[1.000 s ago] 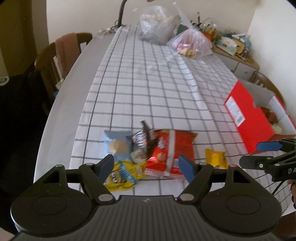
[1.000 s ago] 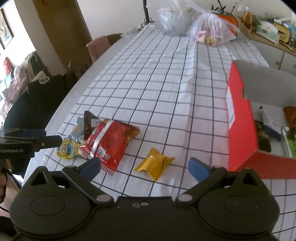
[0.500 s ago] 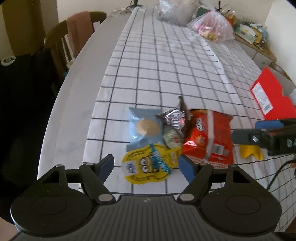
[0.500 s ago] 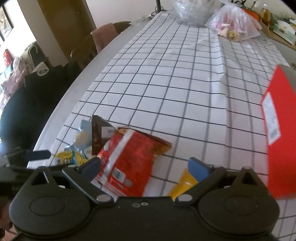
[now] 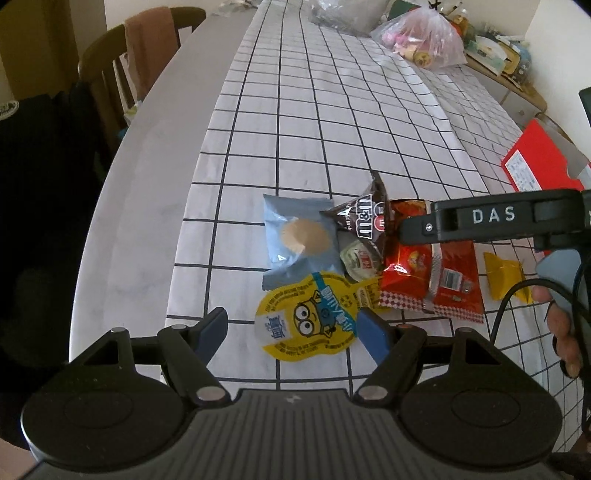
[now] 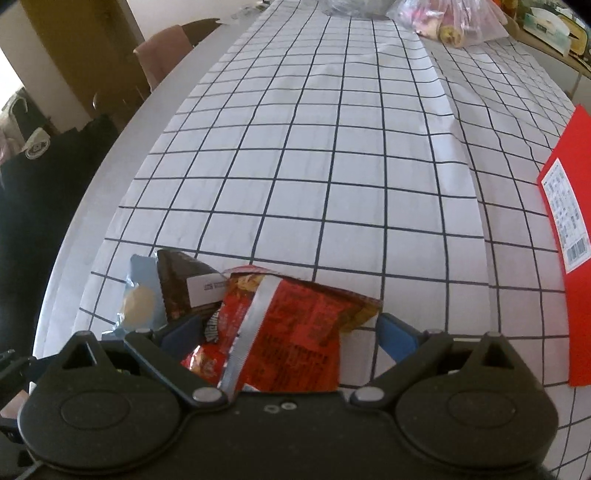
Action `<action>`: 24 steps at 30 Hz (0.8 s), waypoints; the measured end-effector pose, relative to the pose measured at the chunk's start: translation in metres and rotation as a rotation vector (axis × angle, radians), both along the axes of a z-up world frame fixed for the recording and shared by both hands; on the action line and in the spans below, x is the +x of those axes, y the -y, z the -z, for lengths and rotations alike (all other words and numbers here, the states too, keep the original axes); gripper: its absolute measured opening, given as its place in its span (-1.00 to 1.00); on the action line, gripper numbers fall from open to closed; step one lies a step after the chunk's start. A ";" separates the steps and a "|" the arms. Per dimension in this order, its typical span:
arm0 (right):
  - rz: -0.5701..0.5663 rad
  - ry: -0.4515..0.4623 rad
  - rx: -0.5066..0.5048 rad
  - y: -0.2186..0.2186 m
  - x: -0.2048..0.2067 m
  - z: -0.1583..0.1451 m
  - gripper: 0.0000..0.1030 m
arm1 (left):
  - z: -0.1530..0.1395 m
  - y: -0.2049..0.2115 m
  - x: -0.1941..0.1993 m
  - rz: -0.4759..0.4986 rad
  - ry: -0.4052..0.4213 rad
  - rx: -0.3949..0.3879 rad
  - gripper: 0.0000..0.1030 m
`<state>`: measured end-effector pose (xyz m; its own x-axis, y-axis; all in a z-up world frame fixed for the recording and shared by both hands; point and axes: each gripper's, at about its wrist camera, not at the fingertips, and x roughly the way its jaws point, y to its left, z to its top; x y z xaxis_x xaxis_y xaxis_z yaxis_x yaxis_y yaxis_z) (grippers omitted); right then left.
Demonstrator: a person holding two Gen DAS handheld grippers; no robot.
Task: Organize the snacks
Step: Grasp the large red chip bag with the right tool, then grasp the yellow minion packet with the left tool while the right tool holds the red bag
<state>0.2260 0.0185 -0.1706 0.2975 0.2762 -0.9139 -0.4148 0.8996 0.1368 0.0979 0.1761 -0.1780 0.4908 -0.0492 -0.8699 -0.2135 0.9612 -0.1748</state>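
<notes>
At the right edge of the tabletop point(image 5: 155, 140) stands one red box point(image 5: 532, 162), cut off by the frame in both views, so what it holds cannot be told. Far back lie two plastic bags: the pink bag point(image 5: 421, 40) shows blurred packets inside, and the clear bag point(image 5: 340, 14) is cropped and unreadable. Six snacks lie together on the near part of the checked cloth point(image 5: 332, 122): one blue cookie pack point(image 5: 295, 236), one brown candy bag point(image 5: 369, 218), one small green pack point(image 5: 360, 260) half under the candy bag, one yellow pouch point(image 5: 314, 317), one red chip bag point(image 5: 432, 280) and, just apart to the right, one yellow wrapper point(image 5: 504, 275), partly behind a hand point(image 5: 565, 332). The left claw point(image 5: 291, 332) gapes wide and grips nothing; its fingertips straddle the yellow pouch without visibly pressing it. The right claw point(image 6: 291, 332) is likewise spread wide around the chip bag, which lies between its fingers; the left fingertip sits at the bag's edge, the right one stands clear, and whether any pad touches is hard to tell. One chair point(image 5: 147, 55) with a cloth draped on it stands beyond the tabletop's left side.
</notes>
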 end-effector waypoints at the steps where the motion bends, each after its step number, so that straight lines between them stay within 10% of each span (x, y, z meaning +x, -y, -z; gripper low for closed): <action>1: -0.005 -0.001 -0.006 -0.002 0.000 0.001 0.96 | 0.001 -0.001 0.001 0.005 -0.003 -0.011 0.48; 18: -0.114 -0.046 -0.019 0.011 -0.007 0.003 0.46 | -0.006 0.040 -0.001 0.233 0.004 -0.017 0.48; 24: -0.147 -0.033 0.001 0.019 -0.011 -0.006 0.39 | -0.007 0.060 -0.001 0.319 0.019 0.092 0.48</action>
<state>0.2151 -0.0009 -0.1646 0.2241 0.3153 -0.9221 -0.5370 0.8296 0.1532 0.0966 0.1158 -0.1708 0.4796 -0.1248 -0.8686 0.1035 0.9910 -0.0853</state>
